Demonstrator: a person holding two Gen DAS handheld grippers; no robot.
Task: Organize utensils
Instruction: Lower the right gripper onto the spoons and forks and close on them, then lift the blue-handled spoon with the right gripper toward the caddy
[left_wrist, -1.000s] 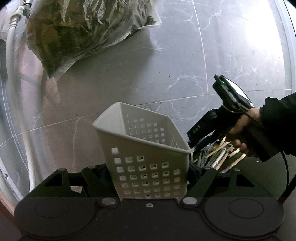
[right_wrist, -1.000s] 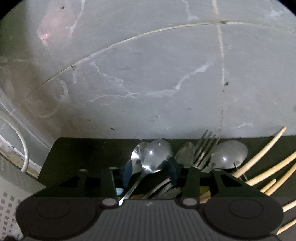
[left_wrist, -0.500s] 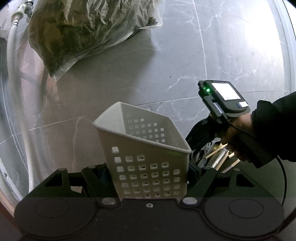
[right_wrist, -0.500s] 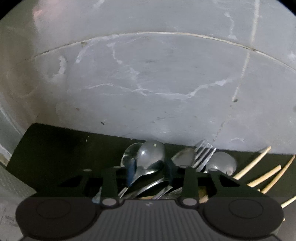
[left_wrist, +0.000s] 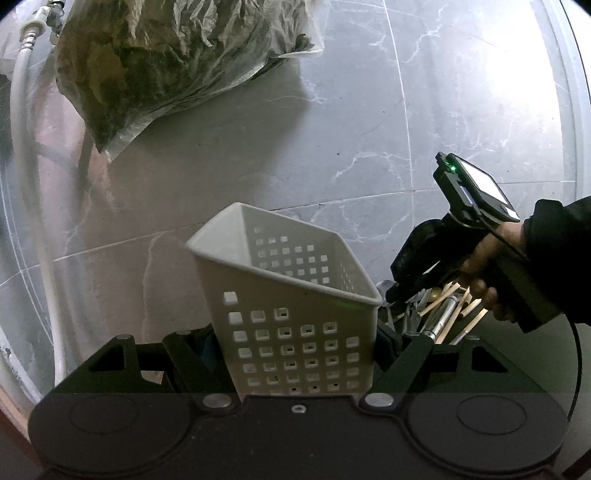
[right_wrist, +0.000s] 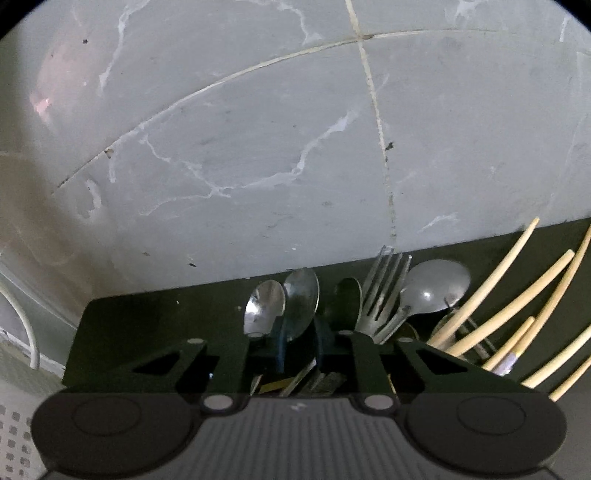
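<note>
**Right jaws closing on a spoon; caddy braced alongside**

Left gripper (left_wrist: 299, 354) clamped across the white perforated plastic caddy (left_wrist: 288, 302), pads on its two side walls. Caddy upright, slightly tilted, open mouth showing nothing inside; no shift since a second ago.

Right gripper (right_wrist: 300, 341) down over the heap of steel cutlery on the dark mat (right_wrist: 155, 325). Jaws spread wide a second ago, now closing, blue pads either side of the neck of a steel spoon (right_wrist: 301, 299). Whether pads press yet: cannot tell, the contact point hidden behind the finger tips. Smaller shiny spoon (right_wrist: 264, 308) just left of it, outside the jaws. Steel fork (right_wrist: 384, 291) and large round spoon (right_wrist: 434, 286) to the right, then pale bamboo chopsticks (right_wrist: 506, 295) fanned toward the edge.

From the left view: hand (left_wrist: 480, 269) and black sleeve (left_wrist: 561, 251) on the right tool's grip, tool nose dipped into the pile just beside the caddy.

Reading: first pick under way, none sorted yet. Short carry to the caddy mouth. Risk: neighbouring spoon dragged along, or thin handle slipping.
</note>
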